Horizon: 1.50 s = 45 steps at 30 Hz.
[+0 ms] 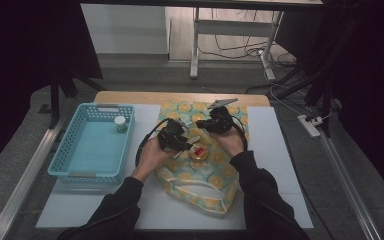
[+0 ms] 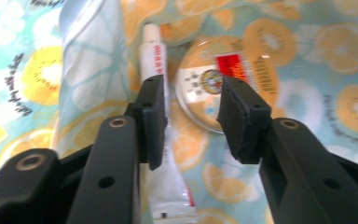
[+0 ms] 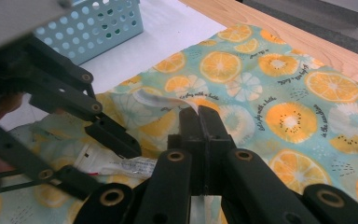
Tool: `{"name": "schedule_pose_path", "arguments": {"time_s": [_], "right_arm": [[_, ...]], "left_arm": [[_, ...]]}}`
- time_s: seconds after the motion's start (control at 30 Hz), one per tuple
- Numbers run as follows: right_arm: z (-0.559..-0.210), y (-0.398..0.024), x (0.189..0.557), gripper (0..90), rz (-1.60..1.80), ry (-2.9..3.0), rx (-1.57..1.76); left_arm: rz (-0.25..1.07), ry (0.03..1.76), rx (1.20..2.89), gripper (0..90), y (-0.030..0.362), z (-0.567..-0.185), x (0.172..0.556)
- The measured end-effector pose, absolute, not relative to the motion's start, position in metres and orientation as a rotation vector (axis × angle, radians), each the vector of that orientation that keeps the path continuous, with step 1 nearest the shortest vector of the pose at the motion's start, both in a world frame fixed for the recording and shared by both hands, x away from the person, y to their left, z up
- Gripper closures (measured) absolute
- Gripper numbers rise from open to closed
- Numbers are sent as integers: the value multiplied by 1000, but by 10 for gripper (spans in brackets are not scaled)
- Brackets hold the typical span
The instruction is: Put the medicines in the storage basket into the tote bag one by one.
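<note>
— Left gripper view first: what are the fingers doing?
— The left gripper [image 2: 191, 116] is partly open, nothing pressed between its pads. A white tube [image 2: 161, 140] lies by its left jaw, long axis running away from the camera, cap at the far end. A round tin [image 2: 214, 77] sits just beside the tube, ahead of the gap.
— And the right gripper [image 3: 199, 116]?
— Closed, pinching a fold of the fruit-print bag [image 3: 279, 93].
— Room around them?
— In the high view the bag [image 1: 215, 192] lies mid-table with white mat [image 1: 275, 165] bare to its right. The blue basket [image 1: 92, 145] stands to the left, apart, with a small jar [image 1: 121, 123] in its far corner.
</note>
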State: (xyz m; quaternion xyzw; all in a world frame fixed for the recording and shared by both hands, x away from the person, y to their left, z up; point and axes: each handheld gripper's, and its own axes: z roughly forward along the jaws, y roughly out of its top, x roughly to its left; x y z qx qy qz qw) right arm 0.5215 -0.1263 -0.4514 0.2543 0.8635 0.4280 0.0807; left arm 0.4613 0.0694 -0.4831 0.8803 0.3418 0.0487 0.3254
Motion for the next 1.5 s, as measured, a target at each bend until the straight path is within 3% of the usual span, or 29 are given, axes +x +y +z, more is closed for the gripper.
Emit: {"name": "schedule_pose_path", "arguments": {"time_s": [0.27,1.23,1.5], "right_arm": [[-451,-127,520,900,1287,2583,752],[-451,-129,516,900,1300,2593,741],[-452,-130,515,900,1296,2597,739]], "left_arm": [[101,844,2235,527,81,-469,452],[165,965,2079,54,163,-437,436],[222,990,2062,13,188,-435,432]]}}
